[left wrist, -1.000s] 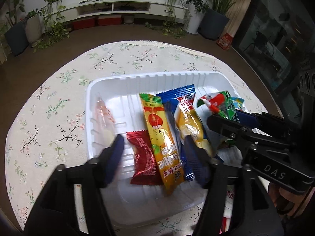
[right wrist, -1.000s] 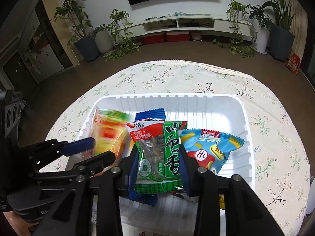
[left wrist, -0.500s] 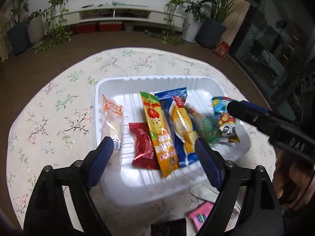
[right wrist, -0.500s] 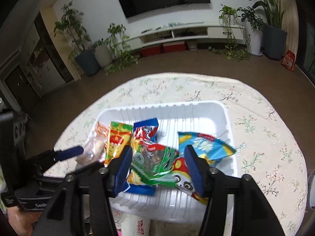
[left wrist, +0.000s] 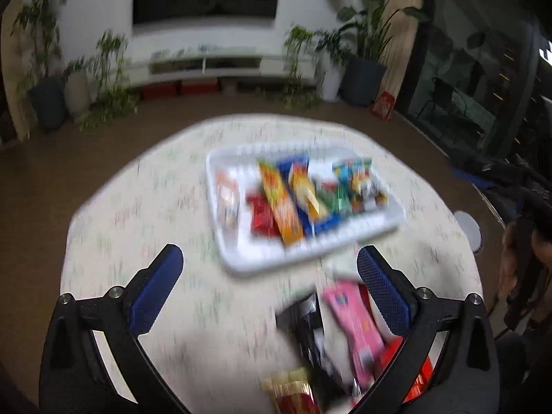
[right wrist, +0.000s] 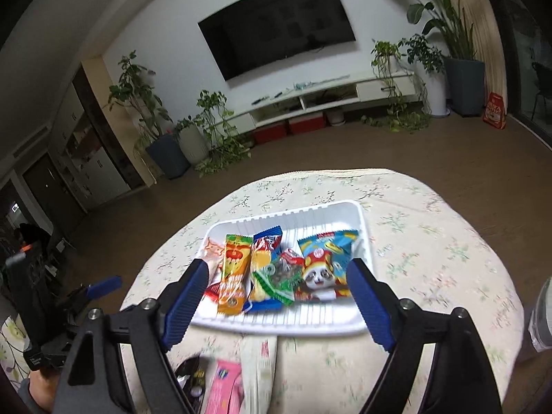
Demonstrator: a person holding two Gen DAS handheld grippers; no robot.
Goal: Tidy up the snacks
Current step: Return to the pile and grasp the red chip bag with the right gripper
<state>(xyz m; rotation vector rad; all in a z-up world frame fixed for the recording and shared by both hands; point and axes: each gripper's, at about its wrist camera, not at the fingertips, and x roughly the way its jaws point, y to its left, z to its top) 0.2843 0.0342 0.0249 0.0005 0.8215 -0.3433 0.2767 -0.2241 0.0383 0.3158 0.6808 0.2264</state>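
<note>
Gold-red packet (left wrist: pixel 293 391) in left view only, right blurless

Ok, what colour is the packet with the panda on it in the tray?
Mostly light blue, with red and yellow print; the panda packet shows best in the right wrist view.

A home living room: a wall-mounted TV (right wrist: pixel 277 24) at the top centre, a low white media shelf (right wrist: pixel 324 98) beneath it, potted plants (right wrist: pixel 459 34) along the wall, and a floral-clothed table (right wrist: pixel 431 241) in the lower frame
</note>
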